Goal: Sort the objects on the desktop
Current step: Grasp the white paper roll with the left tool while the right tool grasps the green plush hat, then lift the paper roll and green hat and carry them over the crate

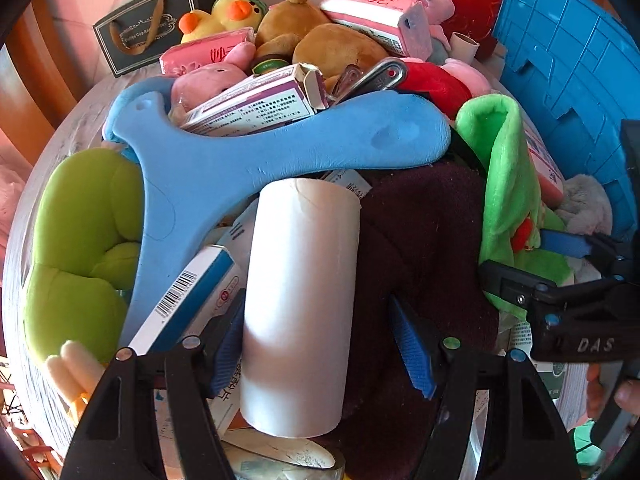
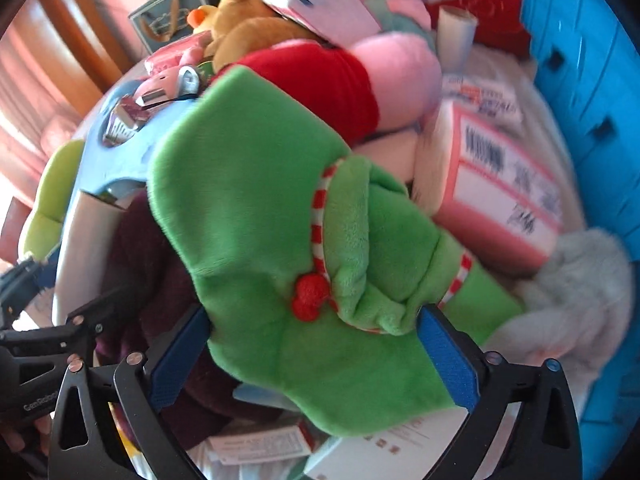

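White roll [image 1: 300, 304], between jaws, clutter crowding

Your right wrist view is smeared by motion: the print and barcode on the pink-bordered box [image 2: 496, 204] cannot be read, and the blue crate [image 2: 588, 128] runs off the right edge. The green plush [image 2: 280, 240] covers most of the dark maroon cloth [image 2: 152, 280] and the papers beneath it, so what lies under there stays unseen. In your left wrist view the white roll [image 1: 298, 308] hides the far side of the left pad [image 1: 230, 344], so you cannot tell whether it presses the roll; the right pad seems to stand clear. The blue foam piece [image 1: 240, 168] buries the boxes under it, and the green cushion [image 1: 76, 264] is cut off at the left.
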A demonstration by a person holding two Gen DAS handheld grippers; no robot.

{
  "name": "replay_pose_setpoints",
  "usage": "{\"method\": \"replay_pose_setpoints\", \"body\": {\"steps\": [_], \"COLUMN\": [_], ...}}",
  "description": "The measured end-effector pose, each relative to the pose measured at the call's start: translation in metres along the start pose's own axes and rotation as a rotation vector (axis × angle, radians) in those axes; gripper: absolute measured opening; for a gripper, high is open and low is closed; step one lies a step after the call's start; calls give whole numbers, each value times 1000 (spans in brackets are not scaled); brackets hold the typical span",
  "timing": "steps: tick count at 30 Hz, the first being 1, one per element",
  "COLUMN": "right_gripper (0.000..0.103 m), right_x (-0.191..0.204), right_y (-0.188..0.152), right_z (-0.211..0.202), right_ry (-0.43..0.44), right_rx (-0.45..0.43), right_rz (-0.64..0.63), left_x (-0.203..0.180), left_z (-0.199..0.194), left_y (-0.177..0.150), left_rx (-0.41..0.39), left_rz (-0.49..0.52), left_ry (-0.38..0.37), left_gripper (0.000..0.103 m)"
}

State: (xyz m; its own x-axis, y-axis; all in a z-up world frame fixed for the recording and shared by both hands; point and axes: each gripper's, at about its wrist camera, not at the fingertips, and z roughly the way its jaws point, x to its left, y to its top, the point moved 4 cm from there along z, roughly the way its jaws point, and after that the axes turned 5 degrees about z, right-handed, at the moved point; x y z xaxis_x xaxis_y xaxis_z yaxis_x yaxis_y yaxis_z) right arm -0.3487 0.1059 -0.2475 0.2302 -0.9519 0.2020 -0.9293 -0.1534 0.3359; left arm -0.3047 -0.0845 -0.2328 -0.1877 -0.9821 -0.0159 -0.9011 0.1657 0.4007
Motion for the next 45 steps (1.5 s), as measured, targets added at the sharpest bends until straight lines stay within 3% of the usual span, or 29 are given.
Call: {"method": "replay_pose_setpoints", "body": {"steps": [3,7,9,10,11,13,16,18,20,21,22,25,33,45], "right_gripper": [103,103,88,68,59,58,68,68,48,43,28,13,10,10], "right_x": [-6,-5,1,7,11,13,11,9,7,8,9,10,21,28], "right_y": [1,2,6,8,11,17,22,26,26,25,22,15,20,36], "right_z": [8,6,-9,-19,-26,-27,-7,-1,-1,-4,-9,-23,-100,-236], "right_ry": [38,15,-33,-59,-58,-21,-1,22,14,1,-15,-41,-17,-60], "right_rx": [-6,-18,-84,-132,-165,-164,-112,-99,-82,-89,-98,-150,-329,-604], "right_rz": [26,28,-6,-34,-43,-25,0,30,35,27,17,-10,-76,-155], "left_x": [-2,-3,-1,1,2,1,0,1,1,-2,-2,-7,-25,-59], "left_z": [5,9,9,9,9,10,11,9,5,-1,-9,-34,-104,-170], "left_y": [1,0,-1,-1,-2,-2,-3,-3,-4,-3,-3,3,31,61], "left_rx": [14,10,2,-1,-1,0,2,-7,-13,-26,-45,-109,-283,-426], "left_rz": [0,-12,-25,-33,-43,-43,-38,-44,-52,-47,-37,-7,34,70], "left_ry": [-12,-34,-45,-53,-60,-59,-51,-58,-77,-70,-59,-23,10,-22], "left_gripper": [68,64,57,56,56,56,56,50,46,46,45,44,44,44]}}
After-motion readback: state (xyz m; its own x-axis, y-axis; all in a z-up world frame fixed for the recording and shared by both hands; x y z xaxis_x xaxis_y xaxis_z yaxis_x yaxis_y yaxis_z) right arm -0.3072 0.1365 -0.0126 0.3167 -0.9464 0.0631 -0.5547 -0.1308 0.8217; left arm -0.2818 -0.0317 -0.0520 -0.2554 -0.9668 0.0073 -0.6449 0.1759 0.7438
